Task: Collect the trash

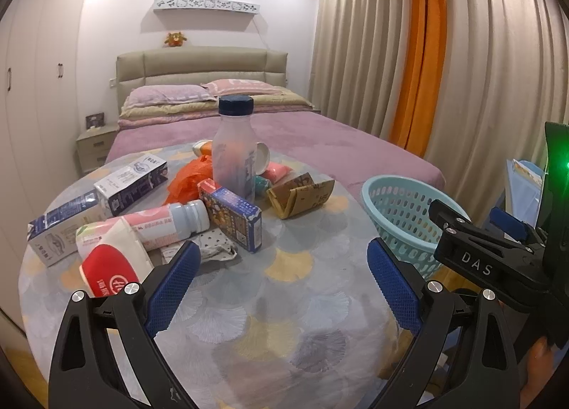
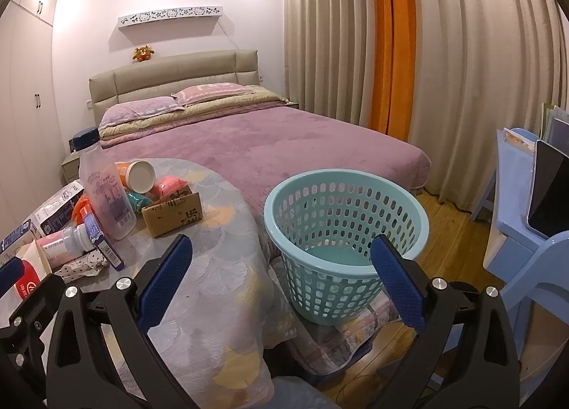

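Observation:
Trash is piled on the round table [image 1: 284, 320]: an upright clear bottle [image 1: 234, 156] with a dark cap, a pink bottle [image 1: 167, 224] on its side, a small blue box [image 1: 231, 217], milk cartons [image 1: 131, 181], an orange bag [image 1: 188, 181], folded cardboard [image 1: 302, 195] and a red-and-white pack [image 1: 110, 267]. My left gripper [image 1: 281, 249] is open over bare cloth just in front of the pile. The empty teal basket [image 2: 341, 227] stands on a low cushioned stool right of the table [image 2: 213, 256]. Above the basket's near rim my right gripper [image 2: 281, 242] is open and holds nothing.
A bed [image 2: 266, 146] with a purple cover lies behind the table. Beige and orange curtains [image 2: 391, 53] hang at the right. A blue desk and chair [image 2: 515, 231] with a dark tablet [image 2: 547, 192] stand on the wooden floor at the far right.

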